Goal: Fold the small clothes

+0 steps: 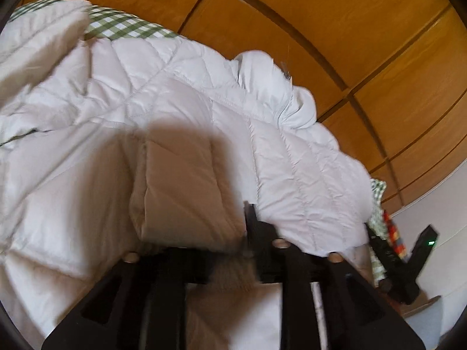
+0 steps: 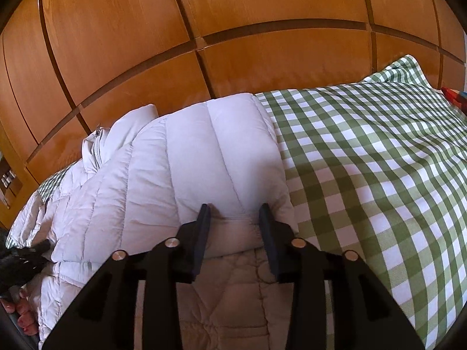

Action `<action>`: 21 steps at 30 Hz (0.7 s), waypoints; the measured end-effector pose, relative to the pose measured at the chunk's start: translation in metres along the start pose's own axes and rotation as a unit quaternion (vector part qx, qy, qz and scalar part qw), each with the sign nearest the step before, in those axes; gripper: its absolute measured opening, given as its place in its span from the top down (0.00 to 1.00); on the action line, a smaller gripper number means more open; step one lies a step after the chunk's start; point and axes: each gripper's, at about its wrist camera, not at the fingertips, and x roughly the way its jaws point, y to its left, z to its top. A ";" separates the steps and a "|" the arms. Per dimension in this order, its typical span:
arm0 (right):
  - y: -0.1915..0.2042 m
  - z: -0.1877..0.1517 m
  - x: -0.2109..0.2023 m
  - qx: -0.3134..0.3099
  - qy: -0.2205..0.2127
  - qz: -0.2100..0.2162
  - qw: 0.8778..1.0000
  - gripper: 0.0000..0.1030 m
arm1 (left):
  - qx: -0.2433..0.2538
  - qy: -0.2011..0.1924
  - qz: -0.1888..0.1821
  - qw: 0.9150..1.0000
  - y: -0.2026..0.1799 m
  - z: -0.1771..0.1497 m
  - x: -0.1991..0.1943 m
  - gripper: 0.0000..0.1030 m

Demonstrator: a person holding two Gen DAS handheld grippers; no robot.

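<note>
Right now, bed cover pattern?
Green-and-white gingham bed cover, clearest in the right wrist view.

My claws (image 2: 235, 213) were black. The quilted jacket (image 2: 186, 157) was white, its lining (image 2: 230, 285) a duller beige. To its right the bedcover (image 2: 379, 160) was checked green and white. Far behind, the wardrobe panels (image 2: 262, 5) were orange-brown with darker brown seams.

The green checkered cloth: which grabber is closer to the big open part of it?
Right. The right gripper sits beside the checkered cloth; the left gripper is over the white jacket.
</note>
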 end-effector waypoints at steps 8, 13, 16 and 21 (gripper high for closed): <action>0.005 -0.002 -0.012 -0.013 -0.030 -0.009 0.999 0.48 | 0.000 -0.109 0.012 0.994 0.023 0.005 -0.093 0.32; 0.020 -0.005 -0.022 -0.050 -0.057 -0.015 0.997 0.47 | -0.096 -0.185 0.083 0.974 0.092 0.023 -0.151 0.28; 0.035 -0.007 -0.019 -0.085 -0.054 -0.012 0.995 0.47 | -0.145 -0.205 0.131 0.959 0.128 0.031 -0.172 0.27; 0.048 -0.008 -0.015 -0.114 -0.047 -0.015 0.992 0.47 | -0.219 -0.223 0.192 0.930 0.196 0.049 -0.197 0.27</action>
